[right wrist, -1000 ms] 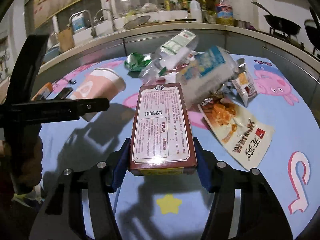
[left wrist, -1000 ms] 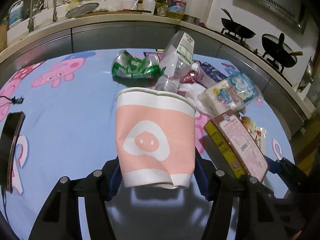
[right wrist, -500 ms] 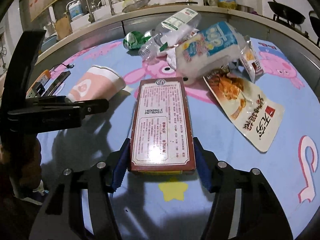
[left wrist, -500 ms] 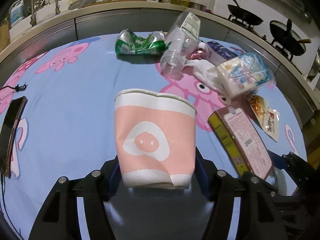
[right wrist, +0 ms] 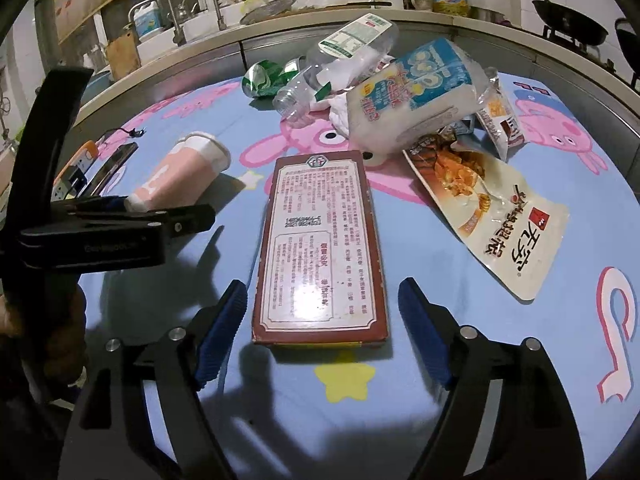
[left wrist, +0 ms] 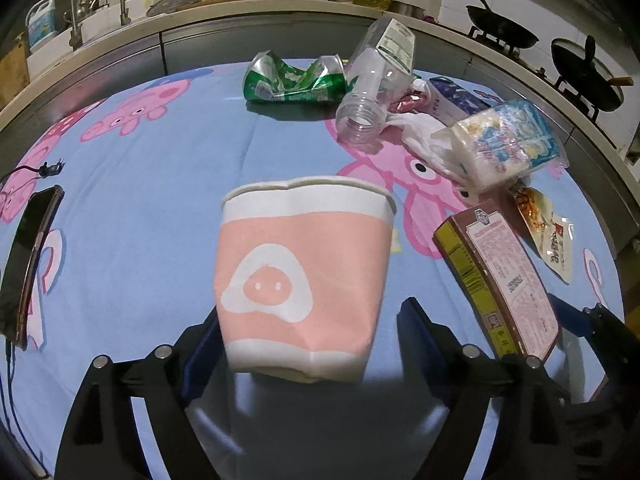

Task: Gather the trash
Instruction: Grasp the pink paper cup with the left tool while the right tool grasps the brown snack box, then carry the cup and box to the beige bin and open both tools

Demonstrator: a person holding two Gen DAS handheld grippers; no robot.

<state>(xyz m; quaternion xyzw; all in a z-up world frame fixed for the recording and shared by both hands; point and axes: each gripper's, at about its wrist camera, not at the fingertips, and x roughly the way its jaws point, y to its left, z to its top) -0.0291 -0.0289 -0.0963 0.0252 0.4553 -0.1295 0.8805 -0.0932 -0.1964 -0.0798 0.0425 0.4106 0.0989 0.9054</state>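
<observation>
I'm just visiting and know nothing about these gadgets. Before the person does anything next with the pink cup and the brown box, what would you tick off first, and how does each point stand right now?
1. Left gripper let go of the pink paper cup: ok; its jaws have just been opening, and a gap shows on the right side.
2. Right gripper let go of the brown box: ok; jaws have just been opening, with gaps on both sides.
3. Box lying flat on the tablecloth: ok.
4. Cup lying settled: cannot tell.
5. Trash bin in sight: not ok, none visible.
6. Remaining trash reachable, such as the crushed green can and clear bottle: ok.
</observation>
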